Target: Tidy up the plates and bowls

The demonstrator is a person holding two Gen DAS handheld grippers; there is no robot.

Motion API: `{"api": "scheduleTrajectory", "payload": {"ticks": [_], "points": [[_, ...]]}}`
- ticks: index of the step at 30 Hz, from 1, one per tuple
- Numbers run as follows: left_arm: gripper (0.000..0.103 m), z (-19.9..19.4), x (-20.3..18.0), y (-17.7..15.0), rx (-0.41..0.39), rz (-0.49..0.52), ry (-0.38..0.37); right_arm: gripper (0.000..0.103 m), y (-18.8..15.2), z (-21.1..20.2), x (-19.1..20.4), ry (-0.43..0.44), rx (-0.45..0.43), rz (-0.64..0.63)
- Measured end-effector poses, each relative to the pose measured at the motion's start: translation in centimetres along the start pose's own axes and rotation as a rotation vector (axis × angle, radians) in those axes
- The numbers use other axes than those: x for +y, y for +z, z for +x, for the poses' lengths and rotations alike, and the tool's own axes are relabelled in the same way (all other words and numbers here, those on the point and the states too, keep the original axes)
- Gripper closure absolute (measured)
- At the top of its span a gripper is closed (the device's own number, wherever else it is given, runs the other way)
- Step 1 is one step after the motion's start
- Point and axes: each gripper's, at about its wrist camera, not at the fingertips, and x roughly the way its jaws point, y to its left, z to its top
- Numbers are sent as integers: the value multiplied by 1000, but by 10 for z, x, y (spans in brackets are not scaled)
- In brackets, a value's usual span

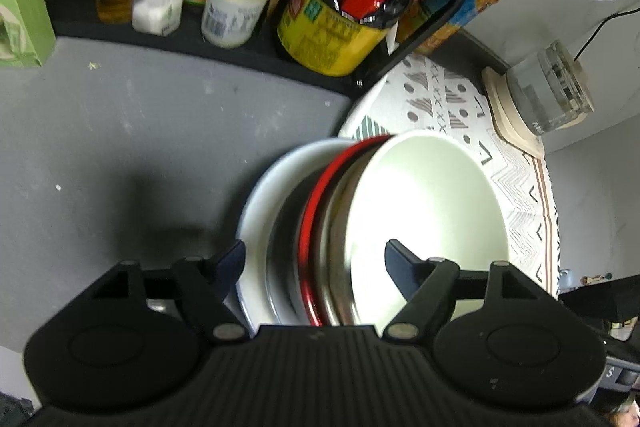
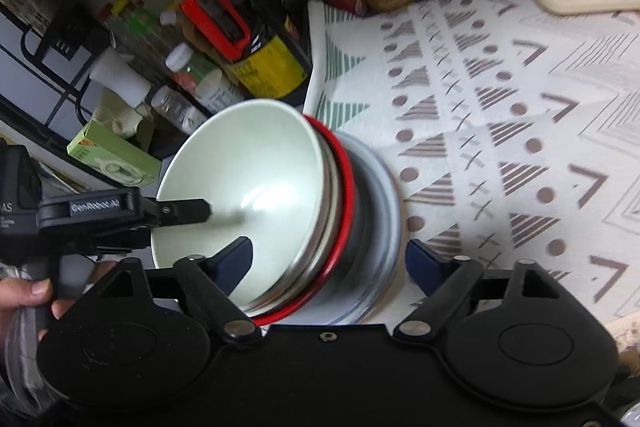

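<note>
Nested stack of dishes (image 1: 360, 227), pale green bowl (image 2: 244, 179) innermost, then steel, red and white rims, sits at the edge of the patterned cloth (image 2: 500, 87) beside the grey counter (image 1: 140, 147). Stack tilted; bowl mouths face the left gripper's side. Left gripper (image 1: 316, 263) spread wide, straddling the rims directly ahead. Right gripper (image 2: 330, 259) also spread wide, bracketing the stack from the opposite side. Neither visibly clamps. Both equally near.
</note>
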Motion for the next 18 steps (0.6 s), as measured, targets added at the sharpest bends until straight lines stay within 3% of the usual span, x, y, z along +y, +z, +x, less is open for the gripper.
{"api": "scheduleTrajectory", "payload": {"ticks": [6, 8, 13, 15, 18], "points": [[27, -15, -9, -3, -49, 21, 37, 13, -15, -28, -17, -44, -71, 16], [27, -23, -14, -10, -66, 34, 39, 0, -23, -40, -24, -67, -101, 26], [27, -36, -34, -29, -106, 91, 30, 0, -47, -80, -39, -117, -188, 38], [21, -43, -42, -39, -111, 99, 47, 0, -55, -94, -43, -139, -204, 50], [12, -54, -53, -53, -136, 123, 6, 0, -68, -113, -46, -164, -246, 45]]}}
